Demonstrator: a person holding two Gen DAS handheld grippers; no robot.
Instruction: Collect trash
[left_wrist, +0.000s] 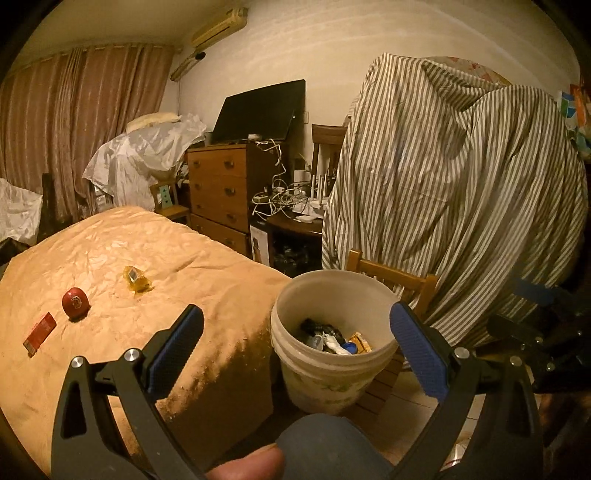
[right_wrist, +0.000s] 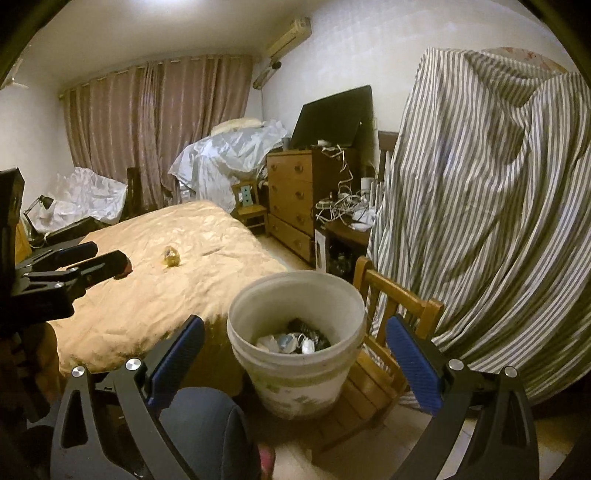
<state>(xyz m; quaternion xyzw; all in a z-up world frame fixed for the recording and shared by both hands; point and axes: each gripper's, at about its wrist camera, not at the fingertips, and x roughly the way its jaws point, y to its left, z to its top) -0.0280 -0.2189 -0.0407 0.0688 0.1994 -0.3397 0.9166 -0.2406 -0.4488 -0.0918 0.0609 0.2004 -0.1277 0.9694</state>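
A white plastic bucket (left_wrist: 325, 384) stands on a small wooden chair beside the bed, with wrappers and other trash (left_wrist: 332, 338) in its bottom. On the tan bedspread lie a crumpled yellow wrapper (left_wrist: 137, 278), a red round object (left_wrist: 75, 302) and a flat red packet (left_wrist: 39, 332). My left gripper (left_wrist: 295, 350) is open and holds nothing, short of the bucket. My right gripper (right_wrist: 297, 360) is open too, its fingers empty, with the bucket (right_wrist: 295, 384) just beyond them. In the right wrist view my left gripper (right_wrist: 110, 258) reaches over the bed, and the yellow wrapper (right_wrist: 170, 257) lies past it.
The small wooden chair (right_wrist: 369, 387) carries the bucket. A tall heap under a striped sheet (right_wrist: 480, 221) fills the right side. A brown dresser (left_wrist: 221, 192) with a dark screen stands at the back, cables beside it. A person's knee (right_wrist: 207, 417) is low in front.
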